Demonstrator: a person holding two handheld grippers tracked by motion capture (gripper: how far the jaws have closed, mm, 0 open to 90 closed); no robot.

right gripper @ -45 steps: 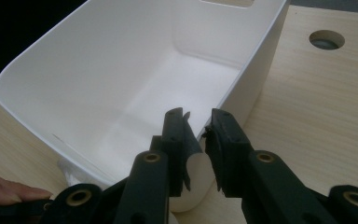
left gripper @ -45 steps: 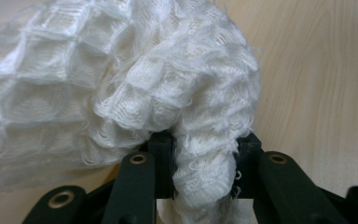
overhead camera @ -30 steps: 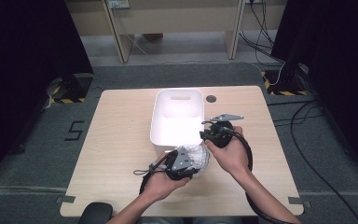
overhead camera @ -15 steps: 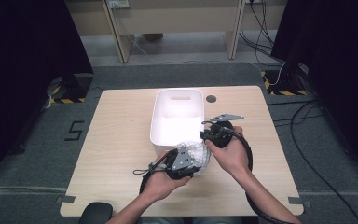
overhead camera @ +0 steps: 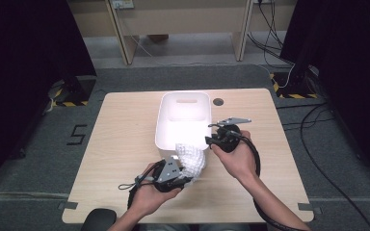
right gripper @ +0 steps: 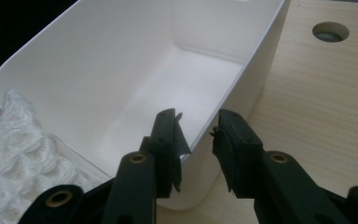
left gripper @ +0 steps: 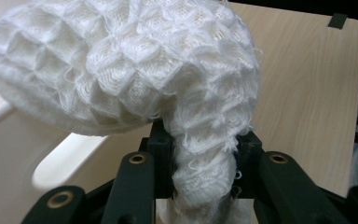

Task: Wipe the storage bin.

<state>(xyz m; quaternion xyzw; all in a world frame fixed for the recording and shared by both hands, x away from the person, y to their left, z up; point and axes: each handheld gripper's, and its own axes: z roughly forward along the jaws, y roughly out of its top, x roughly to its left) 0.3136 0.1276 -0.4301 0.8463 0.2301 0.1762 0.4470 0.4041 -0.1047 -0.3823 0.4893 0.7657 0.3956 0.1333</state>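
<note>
Left gripper (left gripper: 204, 184): jaws pinched on a twisted tail of the white waffle-knit cloth (left gripper: 135, 70).
Cloth: lifted, draped over the near rim of the white rectangular plastic bin (overhead camera: 183, 118).
Right gripper (right gripper: 196, 140): jaws have just been opening, spread astride the bin's near right rim without pressing it.
Bin: middle of the pale wooden table (overhead camera: 125, 139), towards its far edge.
</note>
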